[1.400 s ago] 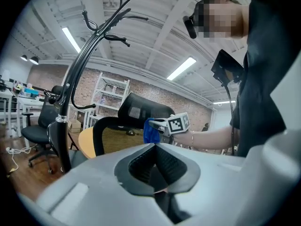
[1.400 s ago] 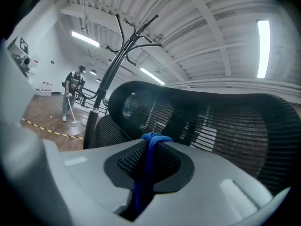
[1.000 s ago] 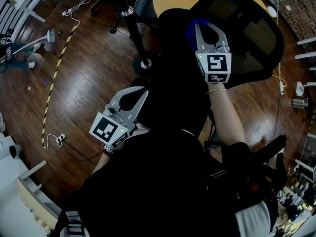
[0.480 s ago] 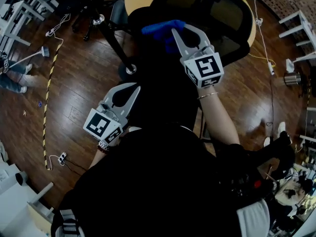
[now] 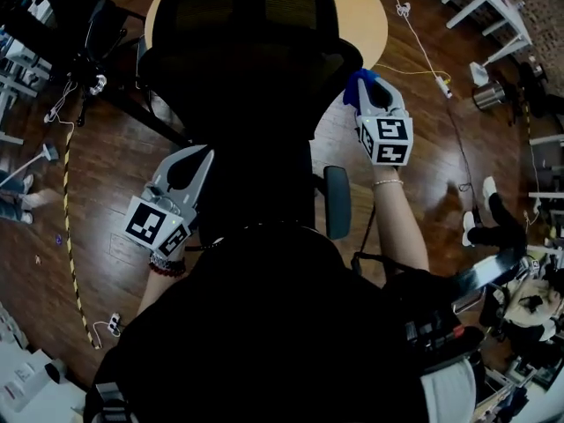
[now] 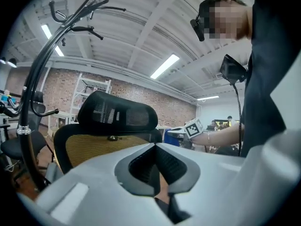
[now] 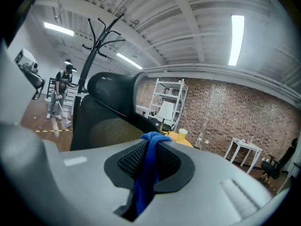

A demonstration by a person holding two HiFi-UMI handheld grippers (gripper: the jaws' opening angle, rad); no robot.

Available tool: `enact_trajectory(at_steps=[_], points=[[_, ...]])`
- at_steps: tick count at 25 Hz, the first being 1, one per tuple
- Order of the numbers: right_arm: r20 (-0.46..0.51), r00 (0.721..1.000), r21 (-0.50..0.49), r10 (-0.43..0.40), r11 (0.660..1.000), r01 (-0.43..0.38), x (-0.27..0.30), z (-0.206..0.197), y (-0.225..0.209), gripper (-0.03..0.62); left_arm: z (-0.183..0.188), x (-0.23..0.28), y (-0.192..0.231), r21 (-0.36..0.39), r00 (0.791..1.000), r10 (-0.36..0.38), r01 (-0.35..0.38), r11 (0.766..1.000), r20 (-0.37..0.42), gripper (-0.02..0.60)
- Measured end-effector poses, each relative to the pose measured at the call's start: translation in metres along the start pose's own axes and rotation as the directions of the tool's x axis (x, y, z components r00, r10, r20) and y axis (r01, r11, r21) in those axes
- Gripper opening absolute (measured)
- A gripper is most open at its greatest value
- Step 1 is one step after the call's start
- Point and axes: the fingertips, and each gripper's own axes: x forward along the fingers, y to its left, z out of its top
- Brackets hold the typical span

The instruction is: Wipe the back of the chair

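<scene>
R claw (image 5: 370,86) shifted, black mesh chair (image 5: 256,51) (blue cloth (image 5: 358,79))

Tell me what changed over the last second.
The right gripper carried the blue cloth across the chair back, from its left side to its right edge. It kept its grip on the cloth; the left gripper stayed shut and empty, low on the left.

Dark glossy wood floor (image 5: 423,174) under me. Yellow-black tape strip (image 5: 66,210) on it at my left, white cable (image 5: 421,47) trailing at right. Round yellow table (image 5: 366,25) ahead. Brick wall (image 7: 244,112) at the back, with a white metal shelf rack (image 7: 175,91) in front and a small white table (image 7: 244,149) nearby. Black coat stand (image 7: 91,55). White ribbed ceiling (image 7: 155,27), strip lights (image 7: 237,32) on.
</scene>
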Motion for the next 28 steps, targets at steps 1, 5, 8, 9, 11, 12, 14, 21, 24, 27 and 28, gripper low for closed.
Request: enact_trajectory(at_steps=[1,5,8,9,11,12,14,21,24,27,28], points=[[0.005,1.0,-0.012,-0.005,1.0,0.005,0.002,-0.001,-0.014,0.034,-0.001,0.009,-0.01,0.001,1.0,-0.003,0.003,1.0,-0.01,0.005],[0.041,0.998,-0.094,0.043,0.995,-0.039,0.024,0.008,-0.031,0.034,-0.004,0.026,-0.033,-0.021,0.999,0.016,-0.016,1.0,-0.029,0.005],[0.053,0.998,-0.159,0.038,0.987,-0.029,0.043,0.013,-0.025,0.034,-0.009,0.016,-0.029,-0.038,0.994,0.098,-0.099,0.994,-0.043,0.005],[0.062,0.998,-0.169,0.016,0.986,-0.005,0.048,0.014,-0.026,0.034,-0.011,0.011,-0.026,-0.045,0.99,0.134,-0.136,0.99,-0.049,0.005],[0.087,0.996,-0.166,-0.019,0.986,0.034,0.054,0.016,-0.027,0.034,-0.015,-0.001,-0.019,-0.062,0.977,0.205,-0.209,0.976,-0.057,0.005],[0.101,0.994,-0.163,-0.035,0.985,0.051,0.056,0.016,-0.027,0.034,-0.017,-0.008,-0.015,-0.07,0.97,0.237,-0.241,0.968,-0.058,0.005],[0.13,0.99,-0.162,-0.06,0.983,0.081,0.06,0.019,-0.028,0.034,-0.02,-0.023,-0.009,-0.082,0.956,0.289,-0.293,0.953,-0.057,0.005],[0.13,0.992,-0.231,0.005,0.973,0.025,0.089,0.031,0.043,0.034,-0.036,-0.075,0.025,-0.121,0.939,0.338,-0.343,0.932,-0.059,0.005],[0.116,0.993,-0.202,-0.01,0.979,0.034,0.107,0.038,0.073,0.034,-0.033,-0.087,0.042,-0.124,0.944,0.325,-0.328,0.936,-0.05,0.005],[0.104,0.991,-0.115,-0.089,0.988,0.101,0.116,0.041,0.081,0.032,-0.035,-0.1,0.058,-0.13,0.951,0.305,-0.31,0.942,-0.057,0.005],[0.109,0.989,-0.107,-0.097,0.988,0.108,0.118,0.044,0.087,0.031,-0.035,-0.106,0.064,-0.133,0.952,0.3,-0.305,0.943,-0.058,0.005]])
